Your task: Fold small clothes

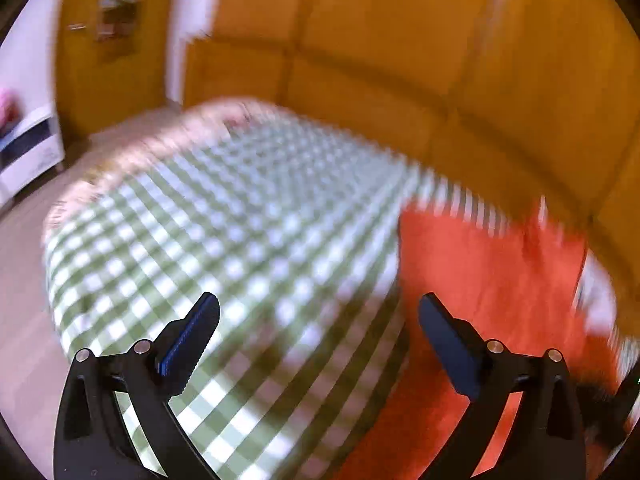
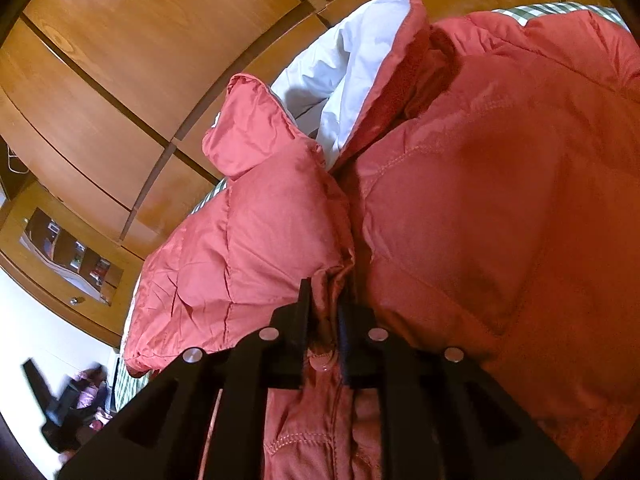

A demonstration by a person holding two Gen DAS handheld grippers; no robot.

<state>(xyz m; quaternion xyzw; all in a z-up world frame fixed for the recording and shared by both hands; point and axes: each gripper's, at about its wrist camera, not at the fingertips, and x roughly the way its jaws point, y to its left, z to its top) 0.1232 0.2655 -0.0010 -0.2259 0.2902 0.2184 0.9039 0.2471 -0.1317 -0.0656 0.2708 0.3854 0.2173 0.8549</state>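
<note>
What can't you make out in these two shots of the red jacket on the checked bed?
- Left wrist view: motion blur smears the red jacket, so its folds are unreadable.
- Left wrist view: the shelf contents at top left are blurred and too small.
- Right wrist view: the jacket hides most of the checked cover.
- Right wrist view: the right claw covers the pinched fabric, so which part is held is unclear.

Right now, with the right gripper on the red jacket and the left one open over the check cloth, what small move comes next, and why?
Probably bring the left gripper right onto the jacket. Its jaws are wide open and empty above the check cloth, while the right gripper pinches a fold of the jacket. Folding likely needs a second grip.
</note>
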